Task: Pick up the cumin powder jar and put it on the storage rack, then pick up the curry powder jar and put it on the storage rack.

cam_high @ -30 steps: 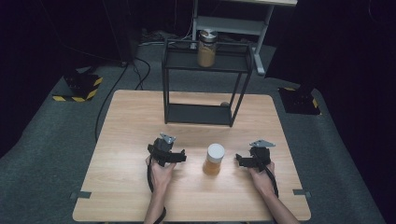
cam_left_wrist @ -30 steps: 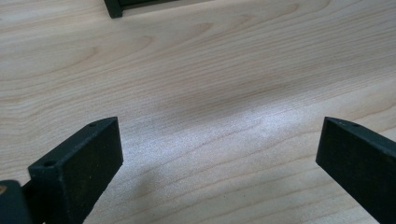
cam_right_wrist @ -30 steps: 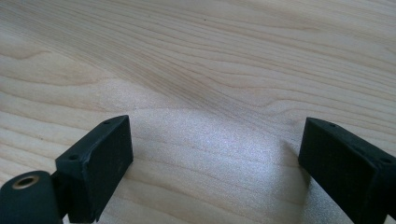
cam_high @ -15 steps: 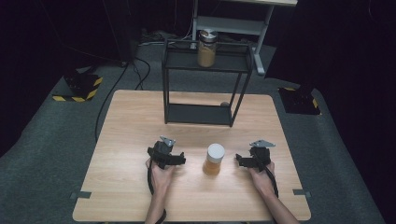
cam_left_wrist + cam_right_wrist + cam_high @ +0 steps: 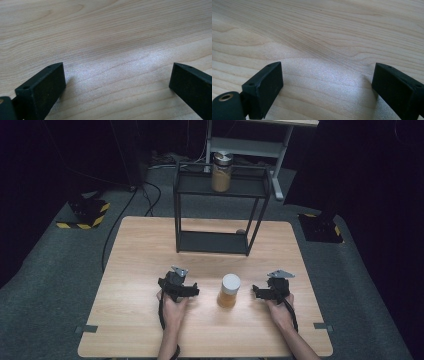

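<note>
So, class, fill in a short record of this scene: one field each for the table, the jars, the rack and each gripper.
table: light wood
near jar: white lid, amber contents, upright between the grippers
far jar: upright on the rack's top shelf
rack: black frame, at the table's far edge
left gripper: resting on the table, jaws open, nothing between them
right gripper: resting on the table, jaws open, nothing between them
</note>
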